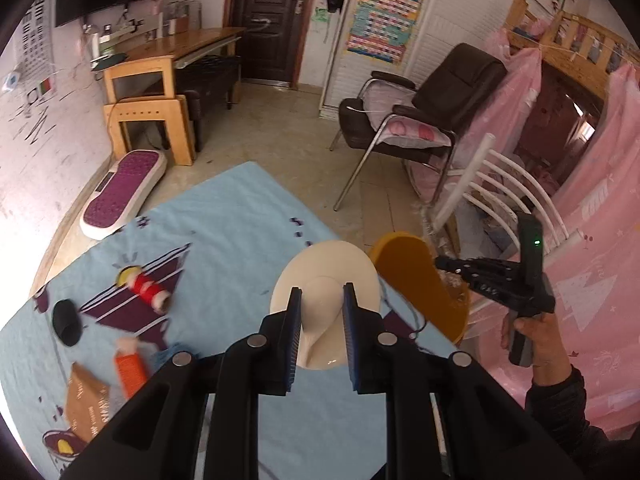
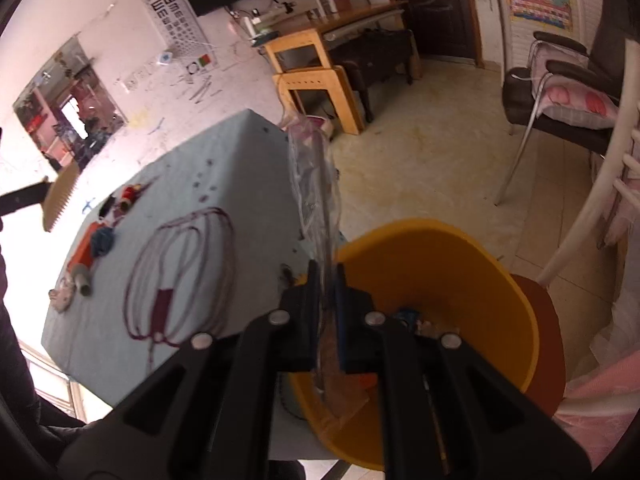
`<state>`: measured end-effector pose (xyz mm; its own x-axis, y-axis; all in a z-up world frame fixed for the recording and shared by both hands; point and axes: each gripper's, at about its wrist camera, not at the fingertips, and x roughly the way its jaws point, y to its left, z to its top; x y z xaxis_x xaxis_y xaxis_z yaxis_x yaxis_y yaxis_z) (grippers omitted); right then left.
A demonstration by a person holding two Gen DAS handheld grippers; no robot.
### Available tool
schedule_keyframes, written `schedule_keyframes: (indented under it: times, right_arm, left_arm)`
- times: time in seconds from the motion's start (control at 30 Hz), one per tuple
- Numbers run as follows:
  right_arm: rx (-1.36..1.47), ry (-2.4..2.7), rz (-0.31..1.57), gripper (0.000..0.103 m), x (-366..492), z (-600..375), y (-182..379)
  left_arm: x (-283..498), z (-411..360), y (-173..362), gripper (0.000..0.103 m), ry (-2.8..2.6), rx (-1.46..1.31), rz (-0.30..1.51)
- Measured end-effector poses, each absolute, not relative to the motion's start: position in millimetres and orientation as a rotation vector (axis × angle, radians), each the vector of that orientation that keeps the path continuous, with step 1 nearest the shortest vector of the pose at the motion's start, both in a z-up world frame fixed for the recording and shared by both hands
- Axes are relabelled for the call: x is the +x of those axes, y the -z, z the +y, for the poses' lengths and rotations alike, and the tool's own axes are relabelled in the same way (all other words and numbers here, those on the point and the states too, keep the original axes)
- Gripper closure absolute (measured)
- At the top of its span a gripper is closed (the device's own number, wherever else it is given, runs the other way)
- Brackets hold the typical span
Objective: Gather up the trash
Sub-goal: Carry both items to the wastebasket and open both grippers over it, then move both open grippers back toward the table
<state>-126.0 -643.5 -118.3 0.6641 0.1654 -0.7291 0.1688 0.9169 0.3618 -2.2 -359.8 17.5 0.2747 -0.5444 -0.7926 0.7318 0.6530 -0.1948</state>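
Blue patterned cloth covers the bench (image 1: 240, 216), which stands in a lived-in room with a tiled floor. Left tool (image 1: 322, 300) is clamped on the handle of a cream brush (image 1: 326, 276), held above the cloth. Right tool (image 2: 329, 276) is closed on a clear plastic wrapper (image 2: 314, 184), just over the rim of a yellow bin (image 2: 440, 264) beside the bench edge. Thread spools (image 1: 150, 292), an orange tube (image 1: 130, 372) and a brown packet (image 1: 88, 400) lie on the cloth.
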Motion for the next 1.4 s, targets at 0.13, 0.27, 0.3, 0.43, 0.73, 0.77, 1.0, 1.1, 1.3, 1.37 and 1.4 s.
schedule_keyframes:
  times: [0.13, 0.27, 0.3, 0.43, 0.73, 0.77, 1.0, 1.1, 1.3, 1.37, 1.4]
  right_arm:
    - [0.475, 0.06, 0.873, 0.096, -129.0, -663.7, 147.5]
    - [0.524, 0.094, 0.884, 0.093, -137.1, -680.8, 166.6]
    - [0.529, 0.101, 0.875, 0.087, -140.2, -684.2, 168.3]
    - [0.57, 0.116, 0.828, 0.043, -156.1, -700.7, 173.7]
    - [0.633, 0.172, 0.745, 0.042, -182.3, -724.3, 165.4]
    - [0.634, 0.171, 0.741, 0.042, -182.5, -724.4, 163.3]
    - [0.588, 0.133, 0.736, 0.042, -175.3, -709.4, 148.8]
    - [0.547, 0.1, 0.73, 0.025, -167.1, -692.0, 135.6]
    - [0.455, 0.004, 0.703, 0.013, -141.8, -642.8, 97.6]
    - [0.422, -0.052, 0.693, 0.012, -129.4, -619.9, 83.0]
    - [0.401, -0.084, 0.692, 0.01, -123.7, -606.1, 76.0]
  left_arm:
    - [-14.7, -423.5, -2.7, 0.087, 0.939, 0.263, 0.991]
    - [-25.9, -479.4, 21.1, 0.087, 0.976, 0.299, 1.038]
    - [-28.3, -493.4, 29.8, 0.087, 0.982, 0.309, 1.054]
    - [-30.3, -529.9, 56.8, 0.087, 0.963, 0.321, 1.109]
    - [-34.9, -560.0, 87.7, 0.06, 0.908, 0.344, 1.135]
    - [-35.9, -559.1, 87.4, 0.051, 0.912, 0.334, 1.135]
    - [-29.4, -525.8, 68.7, 0.04, 0.881, 0.283, 1.074]
    - [-24.5, -495.0, 54.6, 0.039, 0.845, 0.253, 1.033]
    - [-4.3, -393.4, 19.5, 0.03, 0.696, 0.175, 0.939]
    - [5.1, -354.3, 11.3, 0.029, 0.629, 0.154, 0.922]
    - [9.9, -332.8, 8.1, 0.028, 0.591, 0.147, 0.915]
